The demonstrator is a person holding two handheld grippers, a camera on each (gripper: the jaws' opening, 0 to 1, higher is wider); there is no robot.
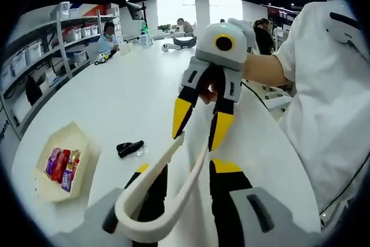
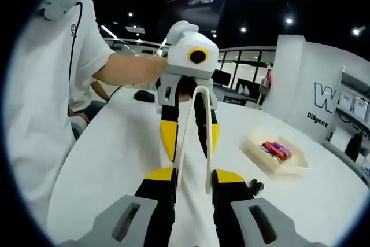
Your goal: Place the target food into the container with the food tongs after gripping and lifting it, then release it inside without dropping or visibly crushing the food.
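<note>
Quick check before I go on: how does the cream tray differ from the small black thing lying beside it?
The cream tray is far larger than the black item. The tray is pale and open-topped, holding colourful packets; the black item is dark and holds nothing. Both rest on the white table, apart, untouched.

Your right gripper [image 2: 193, 180] stands open around the tips of the cream tongs [image 2: 194, 137] (held by the left gripper [image 2: 191, 134] opposite), container [image 2: 276, 157] off right on the table [image 2: 104, 166].
</note>
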